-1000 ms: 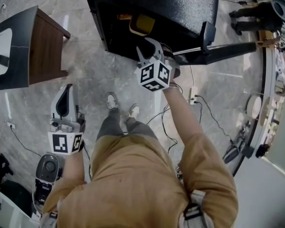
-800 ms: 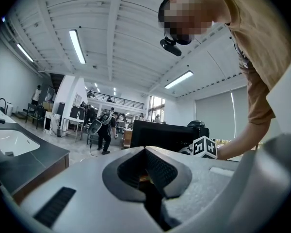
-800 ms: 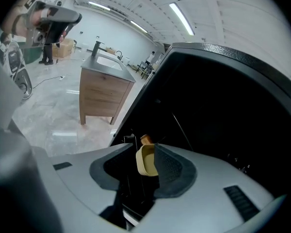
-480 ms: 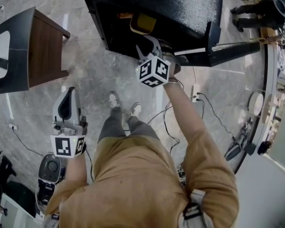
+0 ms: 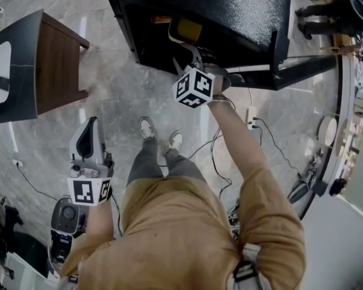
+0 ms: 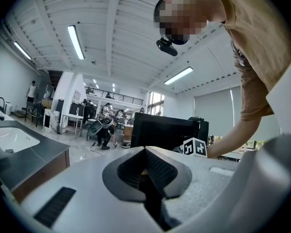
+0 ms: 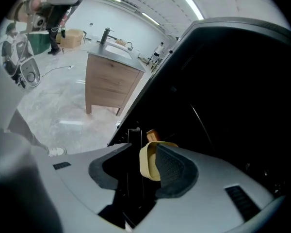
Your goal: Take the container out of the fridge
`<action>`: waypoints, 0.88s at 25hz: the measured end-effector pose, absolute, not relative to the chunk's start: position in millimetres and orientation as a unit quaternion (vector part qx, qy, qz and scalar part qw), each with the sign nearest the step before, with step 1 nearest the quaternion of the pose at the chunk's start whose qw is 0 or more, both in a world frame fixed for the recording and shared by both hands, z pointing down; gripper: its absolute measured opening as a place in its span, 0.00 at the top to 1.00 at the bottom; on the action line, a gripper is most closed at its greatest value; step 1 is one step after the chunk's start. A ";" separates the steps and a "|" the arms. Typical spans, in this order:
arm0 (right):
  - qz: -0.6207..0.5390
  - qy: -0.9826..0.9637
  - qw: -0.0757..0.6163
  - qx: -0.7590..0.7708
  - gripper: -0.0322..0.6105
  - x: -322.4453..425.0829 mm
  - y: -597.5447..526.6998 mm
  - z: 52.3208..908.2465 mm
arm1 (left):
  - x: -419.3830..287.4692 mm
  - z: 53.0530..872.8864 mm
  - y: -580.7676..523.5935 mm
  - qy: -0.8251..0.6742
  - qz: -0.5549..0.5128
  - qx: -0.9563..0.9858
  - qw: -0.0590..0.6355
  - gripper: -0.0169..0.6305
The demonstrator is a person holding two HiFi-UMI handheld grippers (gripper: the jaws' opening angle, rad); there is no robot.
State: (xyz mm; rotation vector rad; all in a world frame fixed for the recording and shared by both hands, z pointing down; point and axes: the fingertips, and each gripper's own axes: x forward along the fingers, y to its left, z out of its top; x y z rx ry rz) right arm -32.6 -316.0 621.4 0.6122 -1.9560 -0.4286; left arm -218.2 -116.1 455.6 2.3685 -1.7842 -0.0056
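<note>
A black fridge (image 5: pixel 230 11) stands open on the floor ahead, and a cream container (image 5: pixel 184 29) sits inside near its front. My right gripper (image 5: pixel 186 54) reaches into the opening just short of the container. In the right gripper view the container (image 7: pixel 146 161) lies between the jaws, against the right pad (image 7: pixel 172 171) and well clear of the left one. These jaws are opening. My left gripper (image 5: pixel 91 122) hangs low at the left over the marble floor, far from the fridge. In the left gripper view its jaws (image 6: pixel 145 152) are shut on nothing.
The fridge door (image 5: pixel 296 68) swings out to the right. A wooden cabinet (image 5: pixel 57 65) with a sink top stands at the left. Cables (image 5: pixel 257 135) trail over the floor right of the person's feet (image 5: pixel 146 127). A round floor device (image 5: pixel 63 216) sits at lower left.
The right gripper has edged further into the fridge opening towards the container. The left gripper has drifted lower and closer to the person.
</note>
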 end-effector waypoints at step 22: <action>-0.197 -0.782 0.549 0.219 0.73 -30.7 -349.7 670.5 | -206.0 477.0 -129.0 -0.579 0.001 0.809 0.104 0.97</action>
